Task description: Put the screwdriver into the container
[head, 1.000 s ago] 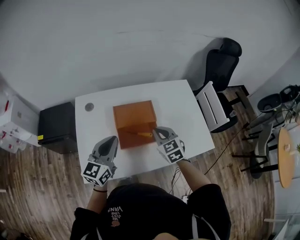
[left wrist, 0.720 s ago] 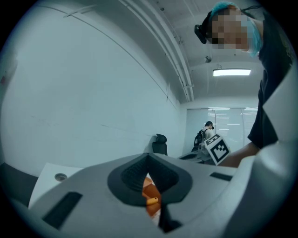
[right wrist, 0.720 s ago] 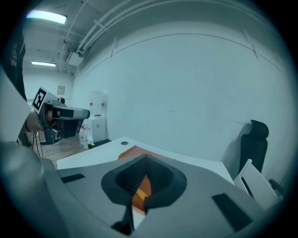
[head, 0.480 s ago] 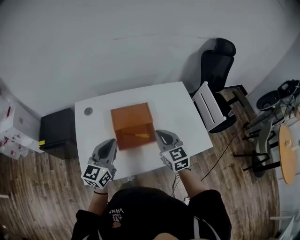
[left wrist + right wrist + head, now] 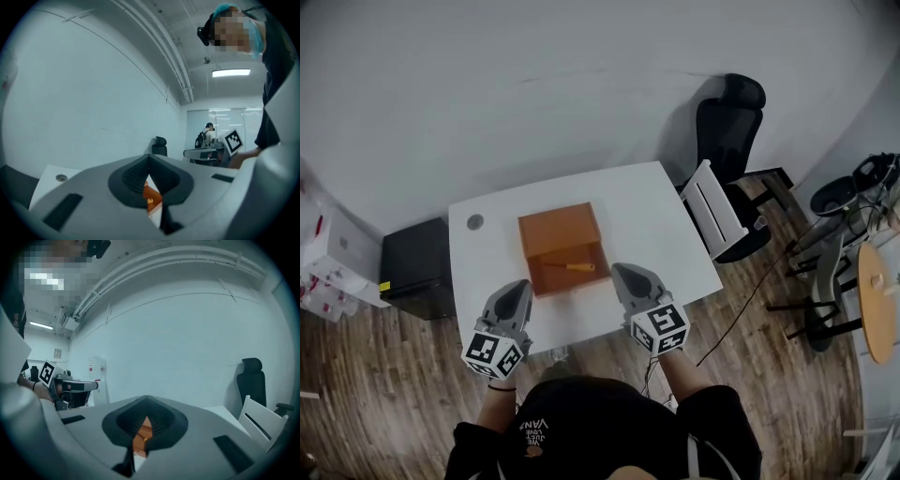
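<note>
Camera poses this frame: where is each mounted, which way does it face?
Head view: on the person's head, steeply down at table, container holding screwdriver; both forearms, left gripper, right gripper show.
Left gripper view: along its shut jaws toward the container; right gripper at right.
Right gripper view: along its shut jaws toward the container; left gripper at left.
Shared: the container.

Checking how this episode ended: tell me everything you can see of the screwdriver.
The screwdriver shows small in the head view: a yellow-orange handle on the right and a thin dark shaft pointing left. It lies flat inside the open orange container, on its floor, close to the wall nearest the person and roughly parallel to it. Only the container touches it. The tip is too small to make out.
</note>
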The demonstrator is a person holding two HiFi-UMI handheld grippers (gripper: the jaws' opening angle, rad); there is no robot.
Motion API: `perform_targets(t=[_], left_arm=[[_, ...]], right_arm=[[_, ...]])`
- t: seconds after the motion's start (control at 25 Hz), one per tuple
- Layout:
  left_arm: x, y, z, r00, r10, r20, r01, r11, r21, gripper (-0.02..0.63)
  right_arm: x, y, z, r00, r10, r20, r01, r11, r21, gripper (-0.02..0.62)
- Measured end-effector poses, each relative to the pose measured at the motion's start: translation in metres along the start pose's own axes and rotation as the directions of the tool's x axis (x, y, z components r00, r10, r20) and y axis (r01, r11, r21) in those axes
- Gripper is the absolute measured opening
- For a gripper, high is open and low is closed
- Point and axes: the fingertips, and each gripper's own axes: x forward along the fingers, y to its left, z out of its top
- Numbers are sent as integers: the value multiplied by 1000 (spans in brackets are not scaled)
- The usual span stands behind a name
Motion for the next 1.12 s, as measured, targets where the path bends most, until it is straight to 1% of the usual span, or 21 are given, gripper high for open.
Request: perform_targets(t=[0.2, 0.48, 0.8, 1.12], left_arm=[[-5, -7, 0, 1000, 7, 3, -7, 1000, 1, 14], [-10, -20, 2, 1000, 9, 4, -9, 1000, 10, 14], [-15, -35, 2, 1000, 5, 4, -5, 1000, 13, 14], [-18, -44, 4, 1000, 0, 7, 0, 1000, 26, 14]], right_arm=[[-15, 6, 5, 999, 6, 34, -7, 1000, 25, 11], [-34, 13, 2, 998, 10, 60, -15, 996, 89, 11], [-46, 20, 1, 998, 16, 65, -22, 995, 99, 11], [-51, 24, 2, 998, 25, 58, -30, 996, 84, 11]])
